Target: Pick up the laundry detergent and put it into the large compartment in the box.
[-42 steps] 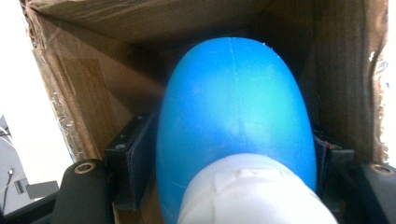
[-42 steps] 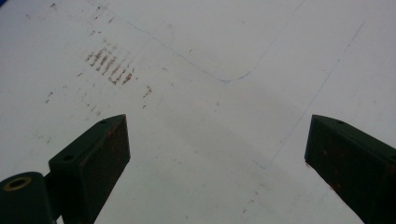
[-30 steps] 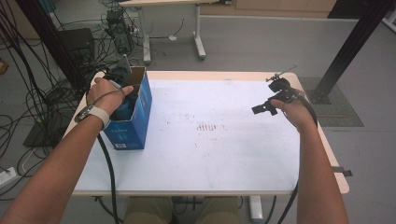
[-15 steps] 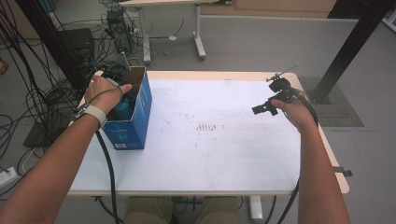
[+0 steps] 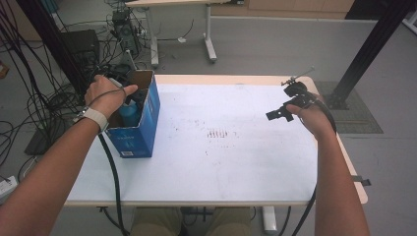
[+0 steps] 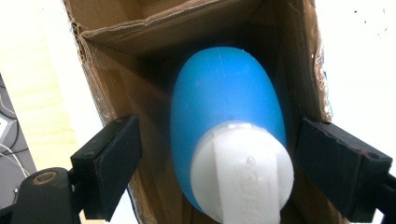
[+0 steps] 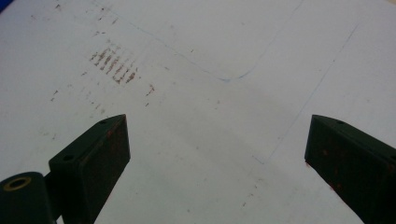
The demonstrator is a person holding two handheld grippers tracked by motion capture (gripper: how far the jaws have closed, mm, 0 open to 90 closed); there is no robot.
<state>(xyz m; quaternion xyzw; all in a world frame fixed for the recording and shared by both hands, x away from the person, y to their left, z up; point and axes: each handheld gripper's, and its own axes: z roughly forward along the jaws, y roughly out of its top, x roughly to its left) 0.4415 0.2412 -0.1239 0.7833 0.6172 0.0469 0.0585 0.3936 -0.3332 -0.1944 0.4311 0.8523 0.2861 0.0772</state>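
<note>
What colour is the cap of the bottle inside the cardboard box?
White, on a blue bottle; the cap shows best in the left gripper view.

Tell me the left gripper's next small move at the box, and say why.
Probably close the jaws. The left gripper is open, its two pads either side of the blue bottle with white cap, gaps showing on both sides. The bottle stands inside the cardboard box, so squeezing should secure it before any lift. The right gripper is open over the bare table.

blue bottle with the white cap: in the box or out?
In. The blue plastic bottle with a white cap sits between the brown inner walls of the blue cardboard box, with the open left gripper straddling it, jaws apart from it.
</note>
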